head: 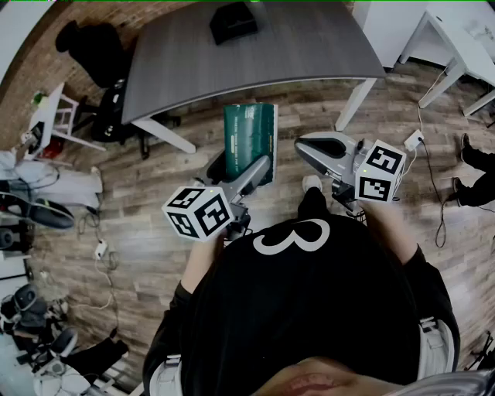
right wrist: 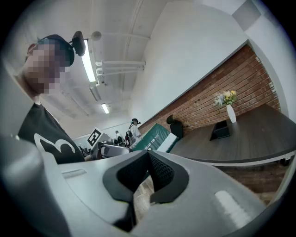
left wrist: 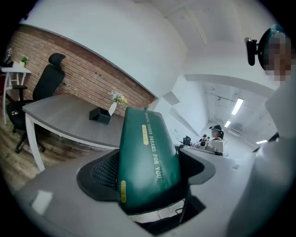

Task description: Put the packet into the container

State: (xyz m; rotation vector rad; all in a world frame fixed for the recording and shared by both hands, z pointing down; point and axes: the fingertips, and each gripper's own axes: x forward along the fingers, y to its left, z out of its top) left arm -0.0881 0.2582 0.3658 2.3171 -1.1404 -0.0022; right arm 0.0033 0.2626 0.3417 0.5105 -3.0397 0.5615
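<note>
The packet (head: 249,135) is dark green with gold print and a white edge. My left gripper (head: 240,166) is shut on its lower end and holds it in the air over the wood floor, short of the table. In the left gripper view the packet (left wrist: 148,162) fills the gap between the wide-set pads of that gripper (left wrist: 148,172). The container, a small black open box (head: 232,22), sits at the far side of the grey table (head: 255,69), also seen as the box (left wrist: 100,115). My right gripper (head: 305,147) is shut and holds nothing, its pads (right wrist: 159,169) meeting at the tip.
A black office chair (head: 93,50) stands at the table's left end. A white vase with flowers (left wrist: 114,102) stands beside the box. A white table (head: 464,46) is at the far right, with cables and a power strip (head: 414,141) on the floor.
</note>
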